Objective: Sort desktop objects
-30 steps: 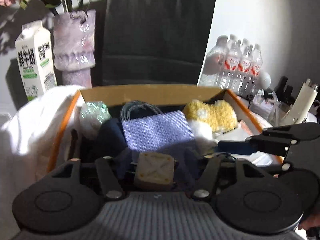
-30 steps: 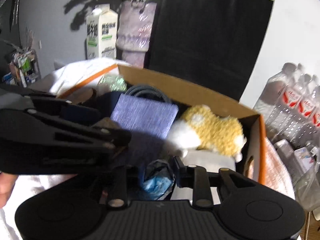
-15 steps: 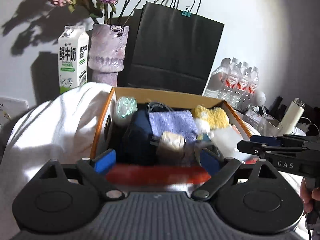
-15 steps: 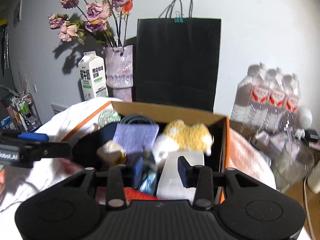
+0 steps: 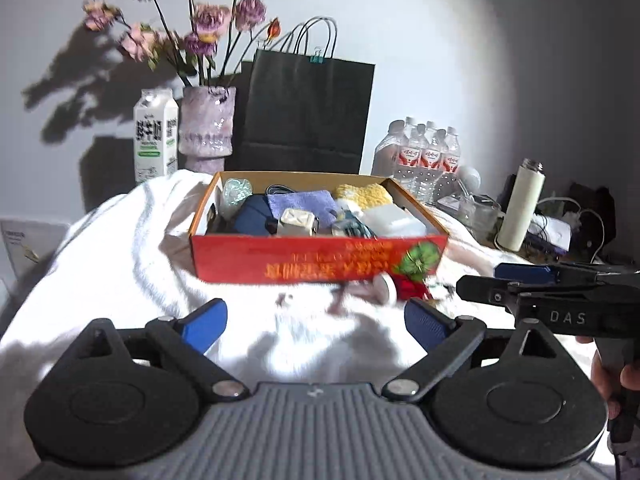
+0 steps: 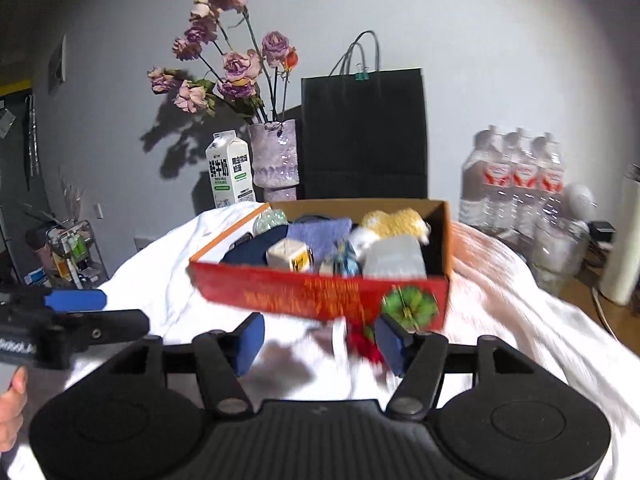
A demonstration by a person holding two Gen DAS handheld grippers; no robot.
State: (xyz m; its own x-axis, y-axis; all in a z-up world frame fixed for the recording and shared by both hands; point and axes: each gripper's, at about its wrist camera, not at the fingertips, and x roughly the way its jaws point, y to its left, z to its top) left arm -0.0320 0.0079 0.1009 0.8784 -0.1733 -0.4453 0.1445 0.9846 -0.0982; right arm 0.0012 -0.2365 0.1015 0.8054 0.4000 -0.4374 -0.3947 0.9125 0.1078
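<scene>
Left tool (image 5: 316,320) and right tool (image 6: 320,338): 2 units, jaws opening, empty, drawn back from box (image 5: 320,258); both items now inside

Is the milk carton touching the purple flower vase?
Cannot tell. In the left wrist view the milk carton and the vase stand side by side with edges meeting; in the right wrist view the carton overlaps the vase. Neither shows contact or gap.

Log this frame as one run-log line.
left tool: opening, empty | right tool: opening, empty | red box: full, on white cloth
</scene>
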